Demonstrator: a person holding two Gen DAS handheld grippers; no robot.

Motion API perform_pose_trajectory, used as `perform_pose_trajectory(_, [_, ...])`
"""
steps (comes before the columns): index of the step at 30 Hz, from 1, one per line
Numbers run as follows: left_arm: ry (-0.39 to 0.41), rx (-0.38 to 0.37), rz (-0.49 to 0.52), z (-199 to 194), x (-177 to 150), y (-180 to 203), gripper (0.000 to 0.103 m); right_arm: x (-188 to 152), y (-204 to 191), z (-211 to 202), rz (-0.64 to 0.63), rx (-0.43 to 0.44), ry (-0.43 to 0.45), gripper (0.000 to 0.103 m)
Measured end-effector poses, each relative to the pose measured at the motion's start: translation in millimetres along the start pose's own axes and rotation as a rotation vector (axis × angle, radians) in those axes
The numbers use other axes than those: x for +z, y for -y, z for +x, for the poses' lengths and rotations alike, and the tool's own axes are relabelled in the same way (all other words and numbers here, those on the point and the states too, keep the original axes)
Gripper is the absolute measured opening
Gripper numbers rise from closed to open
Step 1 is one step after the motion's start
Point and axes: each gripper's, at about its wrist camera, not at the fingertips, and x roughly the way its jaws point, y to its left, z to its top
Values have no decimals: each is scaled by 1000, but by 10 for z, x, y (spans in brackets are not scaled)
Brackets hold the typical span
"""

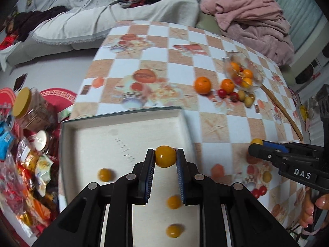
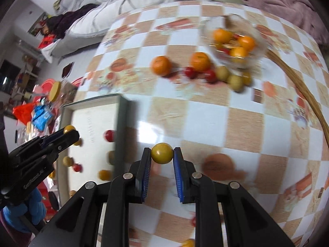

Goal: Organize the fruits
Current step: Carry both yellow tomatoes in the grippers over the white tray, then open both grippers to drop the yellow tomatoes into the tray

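My left gripper is shut on a small yellow fruit, held above a white tray with a dark rim. Three more yellow fruits lie in the tray, one of them to the left. My right gripper is shut on a yellow-green fruit over the checked tablecloth, just right of the tray. Each wrist view shows the other gripper gripping its fruit: the right gripper and the left gripper. Farther back, two oranges, red tomatoes and greenish fruits lie beside a glass bowl holding oranges.
Jars and bright snack packets crowd the space left of the tray. A curved wooden strip lies along the table's right side. A white sofa and a pink blanket lie beyond the table.
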Motion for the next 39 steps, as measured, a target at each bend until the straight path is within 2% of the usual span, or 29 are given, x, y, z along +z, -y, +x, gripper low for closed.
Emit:
perform_pose_trajectory(8, [-6, 85, -38, 116, 19, -575, 22, 60, -740, 301, -99, 56, -42, 24])
perform_pose_trajectory(12, [-25, 103, -39, 269, 46, -715, 22, 34, -1036, 533, -145, 66, -80, 24])
perform_pose_trajectory(17, [-44, 110, -31, 404, 74, -783, 22, -70, -1256, 772, -198, 50, -118, 24])
perform_pose_trajectory(29, [-95, 131, -20, 602, 20, -853, 23, -277, -1506, 1038, -342, -29, -119, 25])
perform_pose_trajectory(31, [-113, 138, -17, 638, 4, -858, 24, -298, -1533, 1032, -358, -27, -110, 31])
perform_pose_trajectory(33, [-111, 128, -14, 640, -5, -855, 41, -317, -1599, 1045, -377, -28, -109, 49])
perform_pose_trajectory(34, [-103, 141, -11, 626, -7, -846, 61, -327, -1607, 1038, -383, -32, -107, 60])
perform_pose_trajectory(35, [-86, 155, -8, 600, -8, -841, 65, -339, -1610, 1016, -386, -29, -99, 62])
perform_pose_trajectory(37, [-65, 153, -5, 558, 1, -831, 65, -358, -1617, 972, -383, -23, -91, 64])
perform_pose_trajectory(39, [-76, 150, -5, 558, 11, -835, 65, -371, -1598, 895, -378, -11, -85, 71])
